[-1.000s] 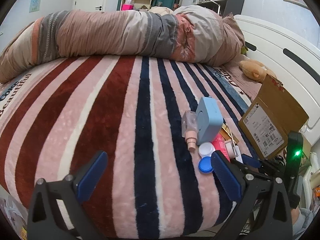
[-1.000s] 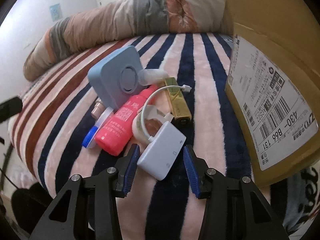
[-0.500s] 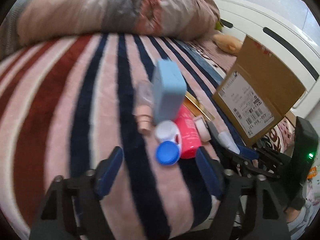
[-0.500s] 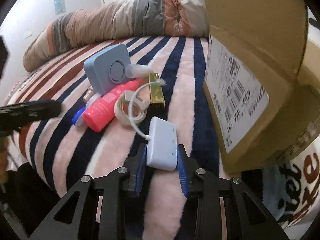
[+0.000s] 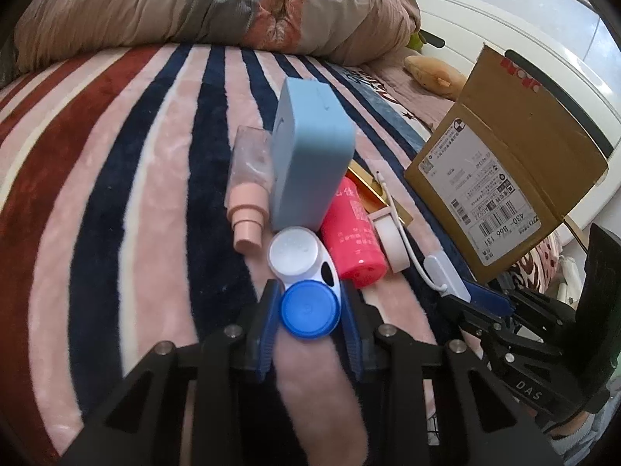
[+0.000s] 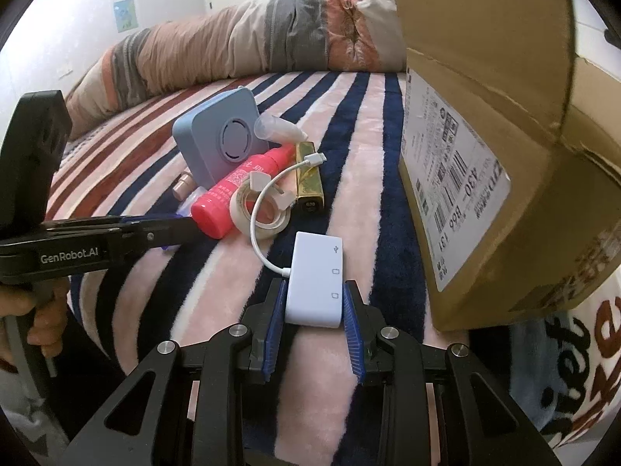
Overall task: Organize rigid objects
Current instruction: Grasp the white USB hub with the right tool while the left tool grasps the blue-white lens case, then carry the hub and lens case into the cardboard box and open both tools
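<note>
A pile of small objects lies on the striped blanket. My left gripper (image 5: pixel 310 320) is shut on the blue cap end of a white and blue contact lens case (image 5: pixel 306 279). My right gripper (image 6: pixel 314 310) is shut on a white USB adapter (image 6: pixel 316 279) with a short white cable. Behind them lie a red bottle (image 5: pixel 351 239), a roll of white tape (image 6: pixel 256 209), a light blue square device (image 5: pixel 310 147), a pink bottle (image 5: pixel 248 198) and a gold bar-shaped case (image 6: pixel 308 182). The right gripper with the adapter also shows in the left wrist view (image 5: pixel 471 297).
An open cardboard box (image 6: pixel 485 155) with a shipping label stands on the bed right of the pile; it also shows in the left wrist view (image 5: pixel 500 163). A rolled duvet (image 5: pixel 202 4) lies across the far side. A white headboard (image 5: pixel 543 58) is at right.
My left gripper moved forward to the pile and shut on the contact lens case. My right gripper shut on the white adapter and has kept its hold.
</note>
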### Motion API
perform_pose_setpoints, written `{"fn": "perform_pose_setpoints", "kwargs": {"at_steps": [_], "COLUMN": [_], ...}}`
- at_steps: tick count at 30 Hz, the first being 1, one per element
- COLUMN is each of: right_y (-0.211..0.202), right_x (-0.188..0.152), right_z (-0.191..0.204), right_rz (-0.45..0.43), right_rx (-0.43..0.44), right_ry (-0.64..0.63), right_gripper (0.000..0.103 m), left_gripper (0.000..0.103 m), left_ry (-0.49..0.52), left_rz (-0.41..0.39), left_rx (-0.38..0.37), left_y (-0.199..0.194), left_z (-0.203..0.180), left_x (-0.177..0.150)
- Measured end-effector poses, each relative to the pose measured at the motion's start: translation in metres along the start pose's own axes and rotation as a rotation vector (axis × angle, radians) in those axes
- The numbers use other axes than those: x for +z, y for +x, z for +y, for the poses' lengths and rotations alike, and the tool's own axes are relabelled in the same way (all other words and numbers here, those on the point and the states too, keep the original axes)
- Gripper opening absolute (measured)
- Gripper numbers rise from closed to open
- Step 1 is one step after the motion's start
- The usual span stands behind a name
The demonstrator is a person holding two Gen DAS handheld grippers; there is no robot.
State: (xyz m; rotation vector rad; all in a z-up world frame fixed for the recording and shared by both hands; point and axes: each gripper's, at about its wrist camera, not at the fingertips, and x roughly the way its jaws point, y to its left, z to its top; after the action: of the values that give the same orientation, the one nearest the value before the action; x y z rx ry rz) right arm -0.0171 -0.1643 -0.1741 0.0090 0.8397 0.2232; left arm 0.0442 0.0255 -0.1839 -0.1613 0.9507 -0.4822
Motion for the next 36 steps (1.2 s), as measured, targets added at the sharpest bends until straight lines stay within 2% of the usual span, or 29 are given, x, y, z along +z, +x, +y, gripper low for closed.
{"fn": "perform_pose_setpoints", "kwargs": {"at_steps": [7,8,11,13,15,19,20,21,23,26,31,36], "right_y": [-0.007,-0.007,-0.007,-0.004,-0.002,0.007,0.01,0.011,0.012,0.008,-0.007,-0.032], "right_x": [-0.004,-0.004,-0.004,-0.003,-0.004,-0.001,0.0,0.001,0.001,0.001,0.002,0.015], "right_z": [0.004,0.003,0.003,0.004,0.007,0.008,0.009,0.01,0.012,0.012,0.019,0.041], "right_rz": [0.002,0.004,-0.009,-0.014,-0.024,-0.058,-0.056,-0.056,-0.058,-0.065,-0.086,-0.165], "right_rx": [0.006,0.008,0.013,0.02,0.01,-0.026,-0.034,-0.038,-0.045,-0.038,-0.003,0.035], "right_ry": [-0.019,-0.015,-0.002,0.013,0.019,0.049,0.046,0.046,0.031,0.026,-0.017,-0.111], "right_gripper": [0.025,0.028,0.049,0.052,0.052,0.052,0.049,0.041,0.031,0.031,0.031,0.031], "left_gripper": [0.028,0.028,0.028,0.031,0.037,0.037,0.037,0.036,0.029,0.029,0.029,0.029], "left_ry": [0.078,0.074,0.053,0.031,0.018,-0.004,-0.013,-0.018,-0.024,-0.048,-0.029,-0.021], "left_rz": [0.007,0.021,0.029,0.036,0.018,-0.022,-0.034,-0.044,-0.057,-0.072,-0.093,-0.142], "left_rx": [0.154,0.178,0.207,0.225,0.233,0.255,0.254,0.256,0.266,0.238,0.221,0.229], "left_y": [-0.037,-0.041,-0.042,-0.037,-0.033,-0.025,-0.025,-0.025,-0.026,-0.032,-0.045,-0.07], "left_z": [0.0,0.004,0.014,0.018,0.018,0.017,0.018,0.019,0.02,0.023,0.019,0.015], "left_x": [-0.008,-0.011,-0.016,-0.019,-0.021,-0.024,-0.027,-0.029,-0.031,-0.03,-0.026,-0.018]}}
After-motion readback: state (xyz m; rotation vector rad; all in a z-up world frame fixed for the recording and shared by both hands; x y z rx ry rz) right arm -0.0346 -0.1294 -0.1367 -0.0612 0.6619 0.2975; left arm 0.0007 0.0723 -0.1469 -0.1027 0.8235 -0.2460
